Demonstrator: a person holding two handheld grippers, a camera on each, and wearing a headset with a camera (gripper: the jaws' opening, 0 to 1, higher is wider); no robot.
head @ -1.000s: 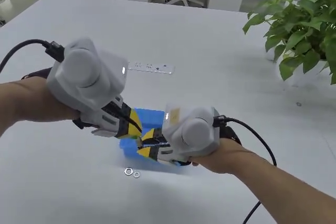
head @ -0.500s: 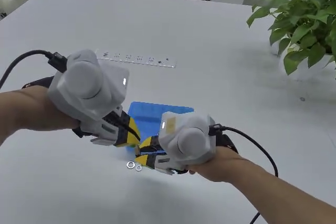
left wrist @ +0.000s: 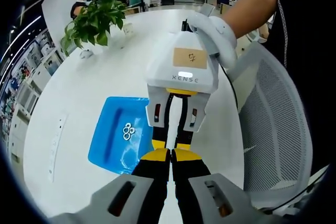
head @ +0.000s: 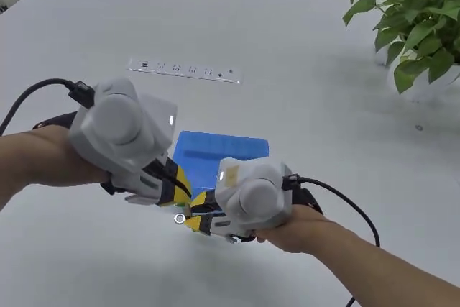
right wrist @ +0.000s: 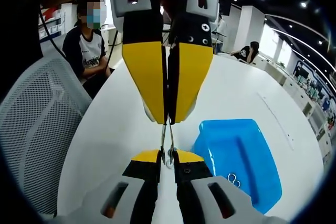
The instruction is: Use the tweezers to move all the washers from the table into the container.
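Note:
The blue container (head: 215, 152) lies on the white table, with several washers (left wrist: 128, 131) in it, seen again as washers (right wrist: 232, 180) in the right gripper view. Thin metal tweezers (right wrist: 166, 139) run between both grippers at the container's near edge. My left gripper (head: 183, 190) is shut on their upper part. My right gripper (right wrist: 167, 157) faces it, tip to tip, shut around the tweezers' lower end. One loose washer (head: 179, 218) lies on the table just left of the right gripper (head: 192, 213). I cannot tell whether the tweezers' tips hold anything.
A white power strip (head: 183, 70) lies further back on the table, and a potted plant (head: 417, 12) stands at the far right. A mesh chair (right wrist: 37, 129) is at the table's near side. Black cables trail from both grippers.
Both grippers have come down and nearer, in front of the container. Two loose washers showed beside the right gripper; now one shows and the gripper covers the spot of the other.

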